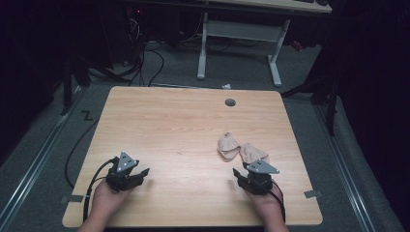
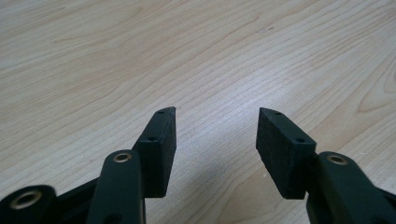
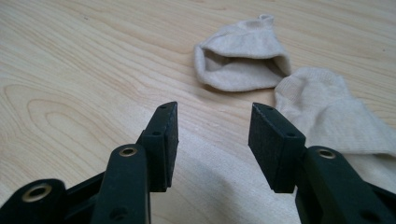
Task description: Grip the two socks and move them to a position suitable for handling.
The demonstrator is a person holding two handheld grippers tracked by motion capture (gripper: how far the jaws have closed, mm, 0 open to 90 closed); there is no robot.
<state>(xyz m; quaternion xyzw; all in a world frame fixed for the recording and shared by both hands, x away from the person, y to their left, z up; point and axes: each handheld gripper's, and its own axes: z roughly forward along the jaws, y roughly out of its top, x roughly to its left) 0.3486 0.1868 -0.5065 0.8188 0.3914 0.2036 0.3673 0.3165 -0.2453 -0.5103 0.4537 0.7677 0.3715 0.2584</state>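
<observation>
Lying on one table (image 1: 183, 125): two socks (image 3: 240, 58) (image 3: 327, 114); two grippers (image 2: 217, 128) (image 3: 215, 126), gaping.

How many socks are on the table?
2. One sock lies farther out with its opening showing; the other sock touches it, just ahead of the right hand-held gripper.

Count, high view: one wooden table (image 1: 183, 130). Two beige socks on its right half, touching each other: far sock (image 1: 228, 145), near sock (image 1: 252, 153). Two handheld grippers at the near edge: left gripper (image 1: 137, 175), right gripper (image 1: 241, 176), each with two jaws spread apart.
</observation>
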